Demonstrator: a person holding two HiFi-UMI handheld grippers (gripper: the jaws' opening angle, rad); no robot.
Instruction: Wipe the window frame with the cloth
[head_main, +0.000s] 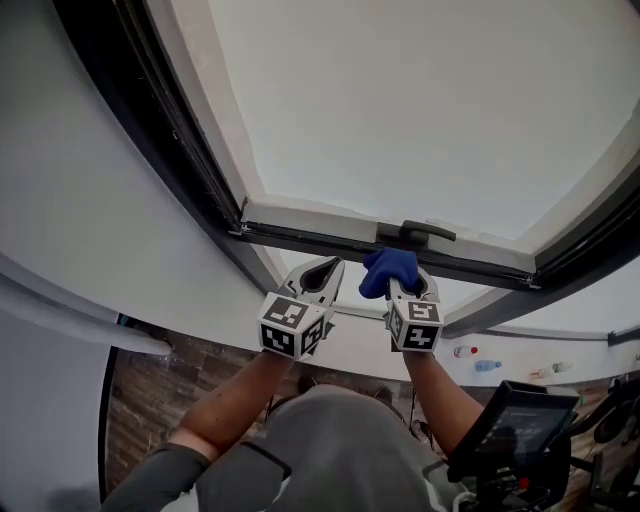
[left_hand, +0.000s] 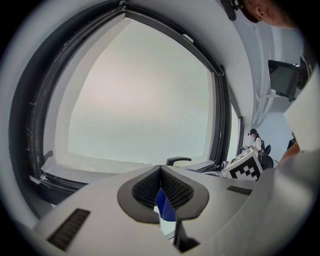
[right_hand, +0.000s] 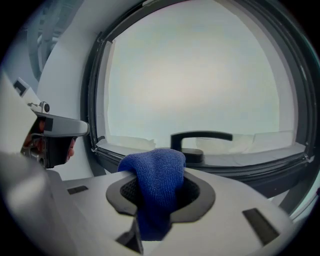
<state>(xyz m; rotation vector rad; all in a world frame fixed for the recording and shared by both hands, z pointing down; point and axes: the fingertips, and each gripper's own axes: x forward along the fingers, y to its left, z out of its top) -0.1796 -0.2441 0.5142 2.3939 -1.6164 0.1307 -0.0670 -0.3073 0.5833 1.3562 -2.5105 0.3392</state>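
Observation:
The blue cloth is bunched in my right gripper, whose jaws are shut on it just under the window's dark bottom frame rail, near the black handle. In the right gripper view the cloth folds over the jaws, with the handle and frame rail close ahead. My left gripper is shut beside it, a little below the rail, holding nothing. Its jaws meet in the left gripper view, and a blue sliver shows in the hollow behind the tips.
White wall surrounds the window. Below are a brick wall, a white ledge, small bottles and a machine with a dark screen. A person stands far off at the right of the left gripper view.

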